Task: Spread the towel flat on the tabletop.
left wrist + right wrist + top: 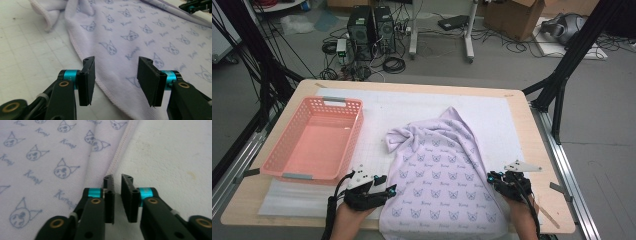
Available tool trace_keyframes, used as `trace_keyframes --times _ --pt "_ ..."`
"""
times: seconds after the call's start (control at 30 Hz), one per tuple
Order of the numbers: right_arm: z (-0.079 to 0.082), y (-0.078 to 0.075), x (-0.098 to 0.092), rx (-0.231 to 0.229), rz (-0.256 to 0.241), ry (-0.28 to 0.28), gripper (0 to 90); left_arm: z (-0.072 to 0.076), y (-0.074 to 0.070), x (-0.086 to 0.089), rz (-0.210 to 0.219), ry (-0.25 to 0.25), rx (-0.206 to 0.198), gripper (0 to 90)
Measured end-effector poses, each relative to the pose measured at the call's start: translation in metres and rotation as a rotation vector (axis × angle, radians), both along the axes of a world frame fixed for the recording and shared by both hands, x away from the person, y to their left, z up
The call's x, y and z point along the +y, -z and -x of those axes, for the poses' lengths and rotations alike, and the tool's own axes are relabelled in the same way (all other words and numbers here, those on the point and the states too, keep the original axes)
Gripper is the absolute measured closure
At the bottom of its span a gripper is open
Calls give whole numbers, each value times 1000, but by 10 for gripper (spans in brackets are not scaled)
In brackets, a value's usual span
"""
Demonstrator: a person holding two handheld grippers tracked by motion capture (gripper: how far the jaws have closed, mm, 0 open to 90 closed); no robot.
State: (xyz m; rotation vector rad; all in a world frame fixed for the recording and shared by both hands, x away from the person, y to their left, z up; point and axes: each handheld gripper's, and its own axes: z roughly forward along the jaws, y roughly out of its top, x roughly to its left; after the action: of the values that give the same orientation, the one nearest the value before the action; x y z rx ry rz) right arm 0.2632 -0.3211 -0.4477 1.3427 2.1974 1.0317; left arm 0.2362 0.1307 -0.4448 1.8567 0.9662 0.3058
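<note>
Nearest the person, two grippers sat at the front edge of the counter (532,150), one on each side of a single lilac towel (439,175) printed with small cat faces. The left gripper (384,191) hovered at the towel's left hem with its jaws spread wide, one over the white mat (492,112) and the other over the cloth, gripping nothing. The right gripper (493,180) stood just beside the right hem; its jaws were drawn narrow with a thin gap between them, and the right gripper view showed nothing caught in that gap, the stitched edge lying just to one side.

The towel lay mostly flat in the middle of the mat, its near end hanging over the front edge of the counter. Farther back its far end was bunched, with a rolled fold at the left and a peak at the right. Judging by this, any folding or tidying had barely begun: no edge was gripped, and the cloth had yet to be smoothed, folded or moved.

Farther left stood one pink basket (347,106), with nothing in it, well apart from the towel.
</note>
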Motion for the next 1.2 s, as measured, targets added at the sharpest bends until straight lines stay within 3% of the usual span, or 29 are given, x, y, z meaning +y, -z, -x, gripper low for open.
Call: trace_keyframes --times 0.1,0.3,0.5,0.57,0.63,0.67,0.8,0.9,0.97,1.07,1.13,1.2 --pt "-4 -2 -1 5 15 -24 890 -9 -1 0 -1 -3 0 478" --pt "-20 -9 -8 -35 -76 4 655 -32 -3 -8 1 7 1 454" --pt "-43 -7 4 -37 -39 -36 518 -56 -2 -15 -9 -3 14 410" --pt "-50 -4 10 -24 -5 -53 571 -62 -1 -16 -11 -16 6 403" --pt "-56 -2 15 -9 47 -79 718 -67 0 -16 -20 -29 10 402" --pt "-57 -2 14 -11 45 -91 855 -70 0 -16 -29 -29 15 401" --pt "-50 -9 1 26 112 -81 874 -74 -3 -16 -31 -33 3 398" --pt "-34 -13 -19 58 143 -80 874 -76 -3 -16 -39 -34 1 399" --pt "-21 -14 -30 52 159 -99 873 -79 -1 -18 -53 -33 9 397" --pt "-8 -14 -42 66 135 -119 863 -83 -1 -23 -57 -37 -2 396" --pt "-5 -16 -45 54 99 -127 769 -87 -2 -27 -47 -47 -12 398" --pt "-6 -18 -45 33 57 -103 672 -94 -3 -33 -70 -38 14 394"
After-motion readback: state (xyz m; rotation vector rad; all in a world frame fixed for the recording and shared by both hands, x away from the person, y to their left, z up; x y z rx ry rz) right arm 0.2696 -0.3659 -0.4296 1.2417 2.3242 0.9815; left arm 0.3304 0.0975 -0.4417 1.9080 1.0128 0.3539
